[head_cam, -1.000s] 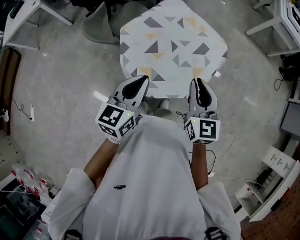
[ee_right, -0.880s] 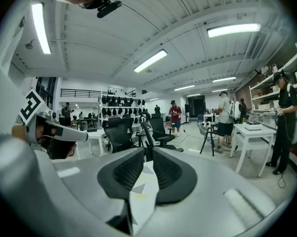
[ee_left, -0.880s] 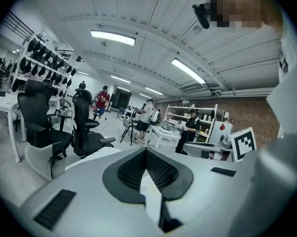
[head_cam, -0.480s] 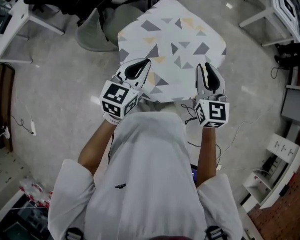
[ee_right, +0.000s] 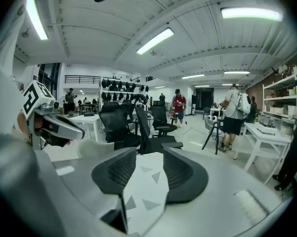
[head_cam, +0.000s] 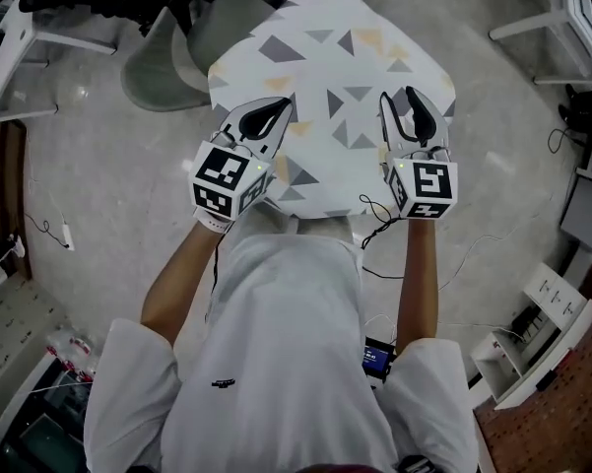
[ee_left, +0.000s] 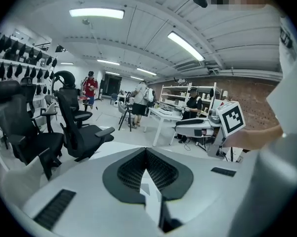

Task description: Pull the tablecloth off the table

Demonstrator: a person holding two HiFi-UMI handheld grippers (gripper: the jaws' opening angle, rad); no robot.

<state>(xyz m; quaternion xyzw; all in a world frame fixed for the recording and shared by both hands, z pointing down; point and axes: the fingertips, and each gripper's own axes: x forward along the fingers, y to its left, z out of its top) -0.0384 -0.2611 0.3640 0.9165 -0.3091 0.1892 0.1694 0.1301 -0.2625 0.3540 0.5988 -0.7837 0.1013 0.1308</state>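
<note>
Over tablecloth [head_cam: 325, 57]: left tool [head_cam: 279, 104] clenched, empty; right tool [head_cam: 398, 94] just opening, nothing gripped; bystanders [ee_right: 233, 113] only in gripper views.

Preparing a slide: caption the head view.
Left tongs shut, right tongs just opened and empty, above a white triangle-patterned tablecloth.

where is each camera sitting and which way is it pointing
head view: on the person's head, looking steeply down at the tablecloth; shows shirt, forearms, left claw, right claw.
left gripper view: on the left claw, facing along its shut jaws towards office chairs; right claw at its right.
right gripper view: on the right claw, along jaws that have just been opening, nothing between them; left claw at its left.
shared: both gripper views show the office chairs and the other claw.
</note>
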